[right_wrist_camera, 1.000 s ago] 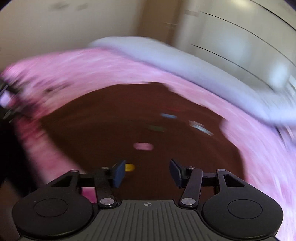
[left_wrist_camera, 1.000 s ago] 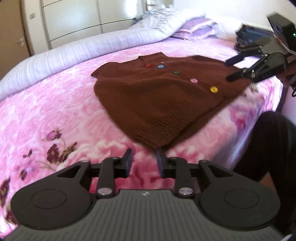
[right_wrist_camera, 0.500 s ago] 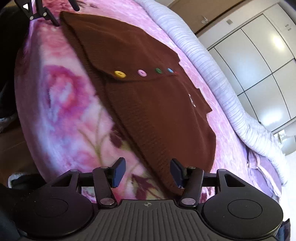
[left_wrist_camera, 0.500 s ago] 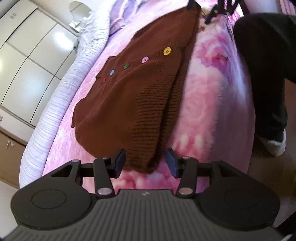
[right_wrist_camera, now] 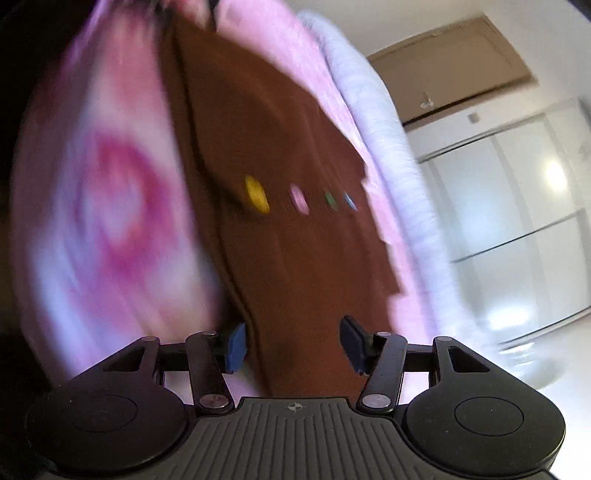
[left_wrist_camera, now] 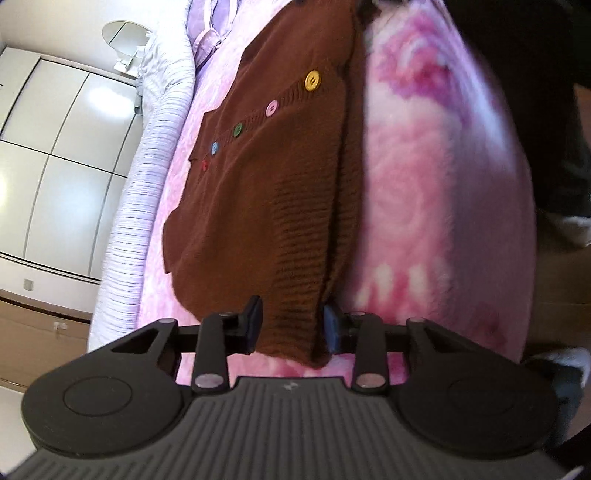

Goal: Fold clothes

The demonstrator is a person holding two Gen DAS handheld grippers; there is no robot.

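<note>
A brown knit cardigan [left_wrist_camera: 266, 177] with a row of coloured buttons [left_wrist_camera: 312, 80] lies flat on the pink flowered bedcover [left_wrist_camera: 424, 221]. My left gripper [left_wrist_camera: 292, 323] is at the cardigan's ribbed hem corner near the bed's edge. Its jaws are closing with the hem between them, and I see no firm pinch. In the blurred right wrist view the cardigan [right_wrist_camera: 288, 258] runs away from my right gripper [right_wrist_camera: 293, 345]. Its jaws stand wide apart with the cloth's near end between them. The yellow button [right_wrist_camera: 256, 194] shows just beyond.
A lilac ribbed quilt [left_wrist_camera: 147, 166] lies rolled along the bed's far side, with a pillow [left_wrist_camera: 207, 29] at its head. White wardrobe doors [left_wrist_camera: 66, 147] stand behind. A person's dark trouser leg [left_wrist_camera: 546, 92] and a sock [left_wrist_camera: 569, 229] are beside the bed's edge.
Both grippers rolled and sank toward the cardigan, so the bed now looks tipped. The left jaws widened, then narrowed around the hem corner. The right gripper came down onto the opposite end.
</note>
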